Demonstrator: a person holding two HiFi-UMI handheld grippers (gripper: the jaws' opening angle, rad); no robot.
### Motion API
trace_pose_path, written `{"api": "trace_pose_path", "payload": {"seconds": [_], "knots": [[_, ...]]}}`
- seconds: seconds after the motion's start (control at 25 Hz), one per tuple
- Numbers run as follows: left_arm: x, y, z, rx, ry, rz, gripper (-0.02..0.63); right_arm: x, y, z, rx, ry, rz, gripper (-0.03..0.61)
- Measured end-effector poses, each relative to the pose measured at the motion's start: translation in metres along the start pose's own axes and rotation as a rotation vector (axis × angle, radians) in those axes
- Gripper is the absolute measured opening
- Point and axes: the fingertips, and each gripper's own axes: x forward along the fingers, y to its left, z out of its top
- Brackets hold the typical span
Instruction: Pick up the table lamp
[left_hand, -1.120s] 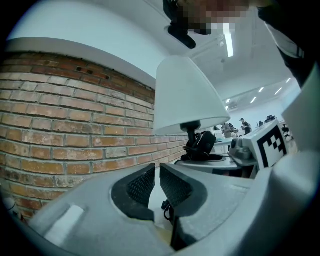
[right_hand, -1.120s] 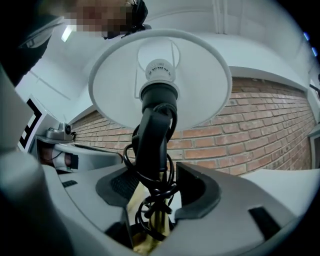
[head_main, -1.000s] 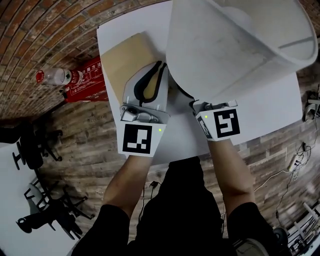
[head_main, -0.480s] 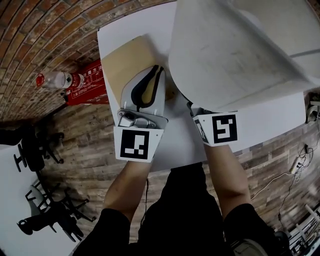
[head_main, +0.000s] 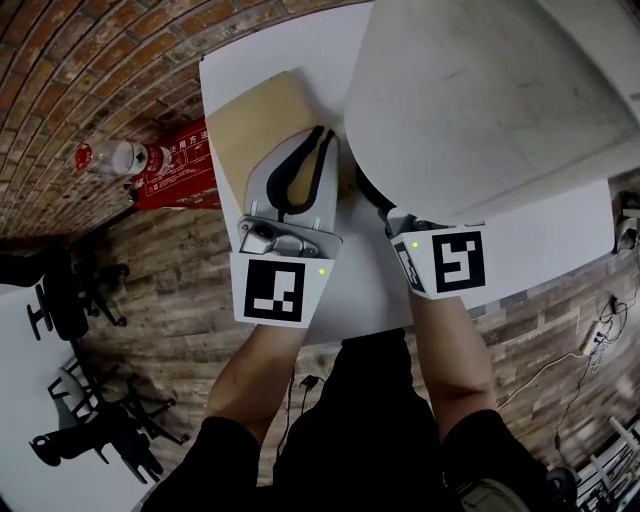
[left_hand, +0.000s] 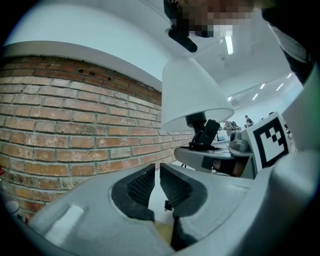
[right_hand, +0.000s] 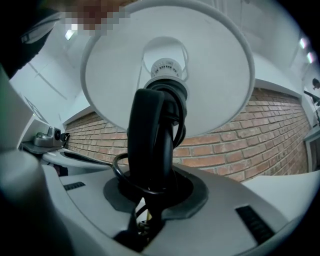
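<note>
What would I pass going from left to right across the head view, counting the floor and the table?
Plastic bottle → red box → left gripper → right gripper. The table lamp overlaps the right gripper, so it has no clear place in the order.

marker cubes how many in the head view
2. One black-and-white marker cube on the left gripper; the other on the right gripper, whose jaws have just been closing on the black stem of the white table lamp.
</note>
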Motion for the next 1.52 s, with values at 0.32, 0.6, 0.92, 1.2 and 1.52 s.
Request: {"api": "trace_pose_path", "payload": {"seconds": [0.32,0.6,0.92,1.2,1.52], "knots": [[-0.008,0.006,0.033,0.021,-0.020,0.008,0.035,0.004,0.008,0.025,-0.020,0.038,0.025,0.086],[-0.039,0.008,0.079,0.011,-0.032,0.017,0.035,-0.013,0.016,0.073,-0.008,0.089,0.048,0.084],[-0.095,0.020,0.131,0.036,0.009,0.009,0.035,-0.060,0.016,0.130,0.034,0.199,0.034,0.084],[-0.139,0.007,0.180,0.064,0.011,-0.056,0.035,-0.098,0.016,0.197,-0.001,0.191,0.000,0.083],[-0.157,-0.027,0.226,0.046,-0.016,-0.112,0.035,-0.140,0.015,0.265,0.012,0.196,0.046,0.083]]}}
